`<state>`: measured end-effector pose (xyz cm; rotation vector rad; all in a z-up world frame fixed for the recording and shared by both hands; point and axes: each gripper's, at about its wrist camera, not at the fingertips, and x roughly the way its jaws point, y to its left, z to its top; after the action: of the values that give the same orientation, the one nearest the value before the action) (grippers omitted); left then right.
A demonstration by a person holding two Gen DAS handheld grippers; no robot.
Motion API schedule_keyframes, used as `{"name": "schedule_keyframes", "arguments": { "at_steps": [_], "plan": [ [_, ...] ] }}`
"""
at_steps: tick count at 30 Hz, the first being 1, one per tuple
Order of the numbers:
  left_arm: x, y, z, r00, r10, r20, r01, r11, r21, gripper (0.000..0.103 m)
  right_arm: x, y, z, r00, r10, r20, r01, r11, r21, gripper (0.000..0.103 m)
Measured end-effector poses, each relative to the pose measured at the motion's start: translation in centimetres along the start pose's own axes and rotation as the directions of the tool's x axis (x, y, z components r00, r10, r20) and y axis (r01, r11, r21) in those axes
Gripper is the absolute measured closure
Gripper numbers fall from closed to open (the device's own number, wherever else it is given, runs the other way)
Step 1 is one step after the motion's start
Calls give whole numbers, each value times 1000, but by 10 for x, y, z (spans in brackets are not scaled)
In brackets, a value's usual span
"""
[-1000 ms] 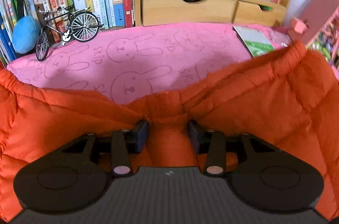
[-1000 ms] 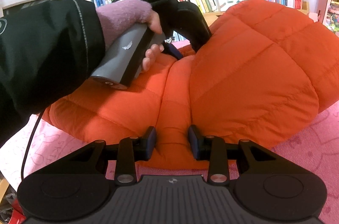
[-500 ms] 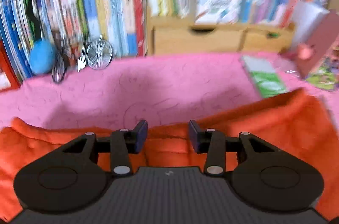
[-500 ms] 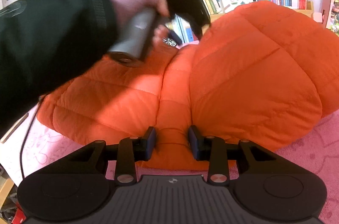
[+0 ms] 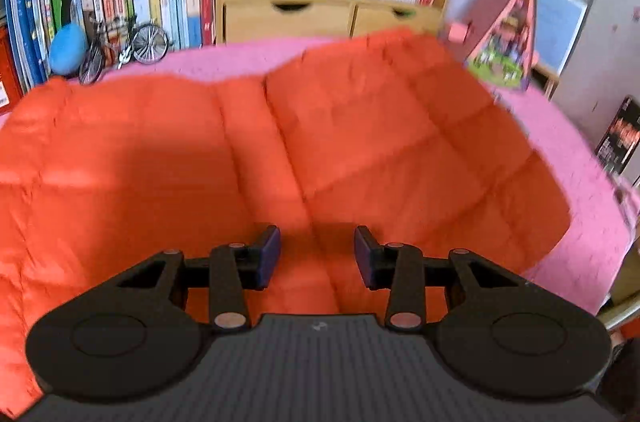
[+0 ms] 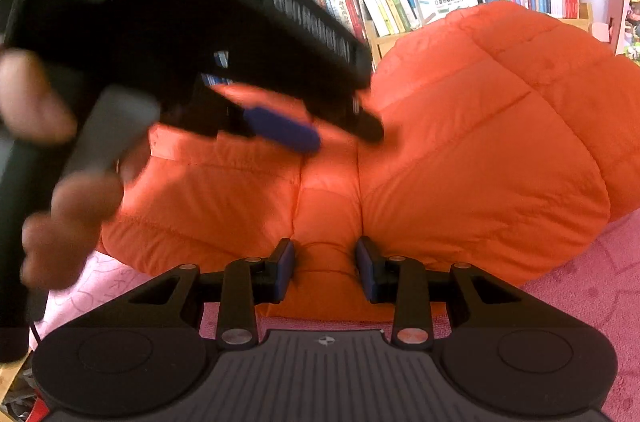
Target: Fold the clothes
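Right wrist view: right tool pinches the orange jacket's near edge on the pink bench, left tool hovers half-open and empty above it, folding barely begun.

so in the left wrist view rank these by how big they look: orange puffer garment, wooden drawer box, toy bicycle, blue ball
1. orange puffer garment, by far the largest
2. wooden drawer box
3. toy bicycle
4. blue ball

The garment lies nearest the camera, which inflates it; the other three sit at about the same depth.
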<state>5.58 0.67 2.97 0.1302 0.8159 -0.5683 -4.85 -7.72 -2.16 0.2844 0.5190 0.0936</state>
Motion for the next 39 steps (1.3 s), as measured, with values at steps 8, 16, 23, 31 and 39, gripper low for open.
{"name": "schedule_keyframes", "arguments": {
  "at_steps": [8,16,23,31,39],
  "plan": [
    [4,-4,-3,996,85,10,-85,996,6,65,-1,-2,-1,1000,4,7,-4,1000,-7,68],
    [25,0,7,992,128,-15,-128,992,-6,65,0,-3,1,1000,5,13,-5,1000,-14,68],
    [44,15,27,993,113,-36,-116,989,-91,64,0,-2,1,1000,3,19,-3,1000,-20,68],
    [77,32,61,990,119,-78,-131,978,-165,64,-17,11,-18,1000,5,21,-4,1000,-25,68],
    [111,49,88,983,158,-89,-173,966,-193,64,-40,22,-51,1000,4,25,-3,999,-32,68]
  ]
}}
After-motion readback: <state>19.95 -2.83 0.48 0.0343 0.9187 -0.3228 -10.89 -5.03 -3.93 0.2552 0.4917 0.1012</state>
